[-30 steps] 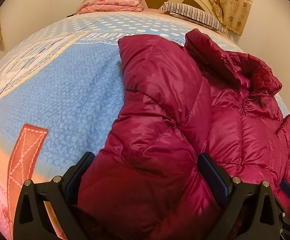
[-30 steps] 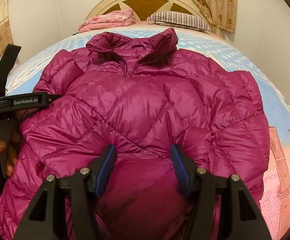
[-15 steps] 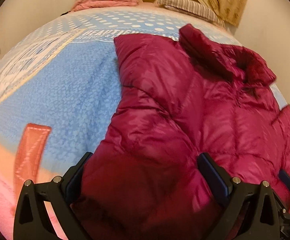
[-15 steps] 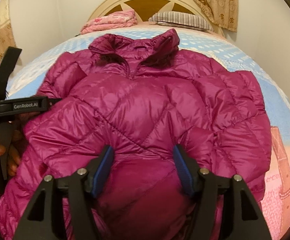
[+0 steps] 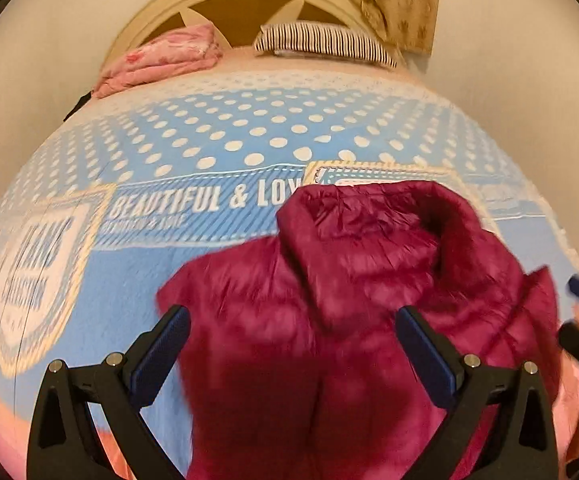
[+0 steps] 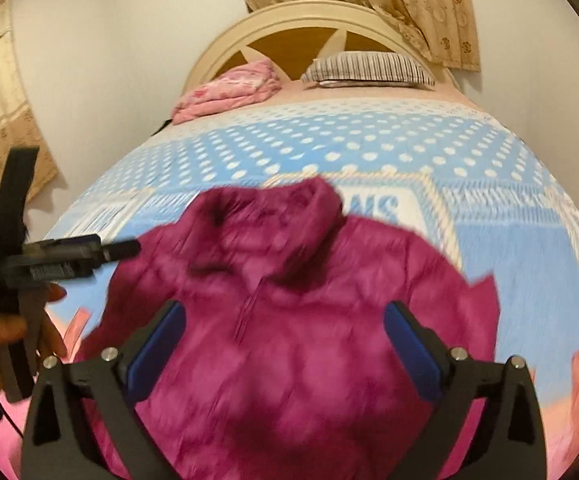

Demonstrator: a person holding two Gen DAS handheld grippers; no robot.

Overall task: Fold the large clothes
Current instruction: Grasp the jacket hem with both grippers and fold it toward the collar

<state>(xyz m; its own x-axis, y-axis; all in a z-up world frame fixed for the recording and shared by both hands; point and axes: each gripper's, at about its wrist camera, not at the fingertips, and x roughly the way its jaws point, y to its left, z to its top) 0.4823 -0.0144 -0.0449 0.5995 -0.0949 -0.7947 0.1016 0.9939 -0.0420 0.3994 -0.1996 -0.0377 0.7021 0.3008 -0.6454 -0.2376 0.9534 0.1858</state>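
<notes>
Mid-fold on magenta puffer jacket (image 6: pixel 289 320), sleeves tucked. Right gripper (image 6: pixel 285 336) jaws opening, left gripper (image 5: pixel 289 340) spread wide, nothing pinched (blurry though). Next I grab hem, fold toward collar (image 5: pixel 369 216).

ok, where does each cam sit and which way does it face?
Left wrist: on the left gripper, angled down over the blurred magenta quilted puffer jacket toward the cream arched headboard; jaws wide.
Right wrist: on the right gripper, same heading; jaws opening, clear of the jacket; the left gripper and hand at left.
Shared: jacket, blue polka-dot bedspread, headboard.
</notes>
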